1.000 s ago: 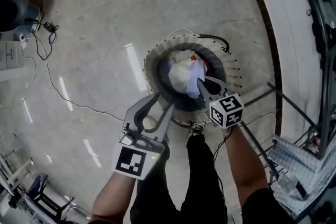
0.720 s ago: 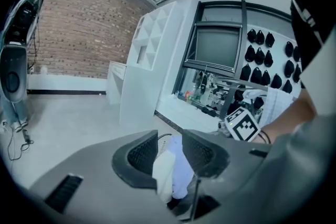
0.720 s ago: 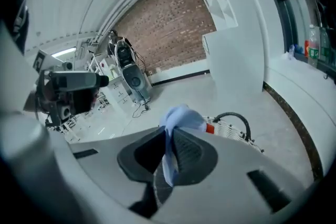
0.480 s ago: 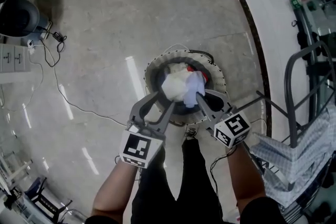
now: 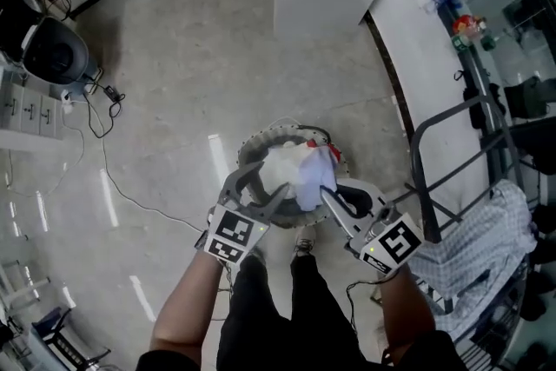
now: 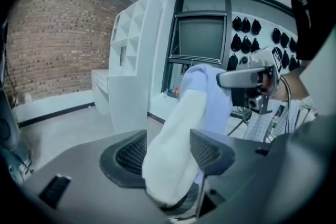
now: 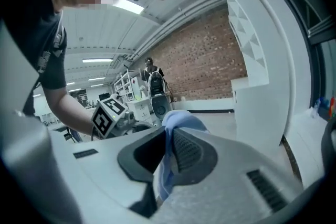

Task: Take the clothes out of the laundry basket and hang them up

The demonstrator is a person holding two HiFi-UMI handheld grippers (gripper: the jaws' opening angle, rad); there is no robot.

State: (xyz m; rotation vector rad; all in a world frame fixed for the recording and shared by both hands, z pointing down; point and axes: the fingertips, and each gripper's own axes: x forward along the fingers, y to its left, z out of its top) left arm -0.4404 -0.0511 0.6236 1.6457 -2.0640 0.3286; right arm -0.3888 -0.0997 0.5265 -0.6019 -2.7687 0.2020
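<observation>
Over floor (image 5: pixel 174 100), garment (image 5: pixel 294 171) lengthwise left to right

Garment (image 5: pixel 302 174) white, pale blue; basket (image 5: pixel 280 127) rim white; hanging cloth (image 5: pixel 473 241) blue-white checked; wall (image 6: pixel 55 44) red-brown brick.

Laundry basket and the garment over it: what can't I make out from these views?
Laundry basket contents: head view, the lifted garment and right gripper cover the inside.
Garment type: bunched up in every view.
Left gripper: jaws opening with the garment between; contact with the pads unclear in left gripper view.
Drying rack: cut off by head view's right edge, partly draped by checked cloth.
</observation>
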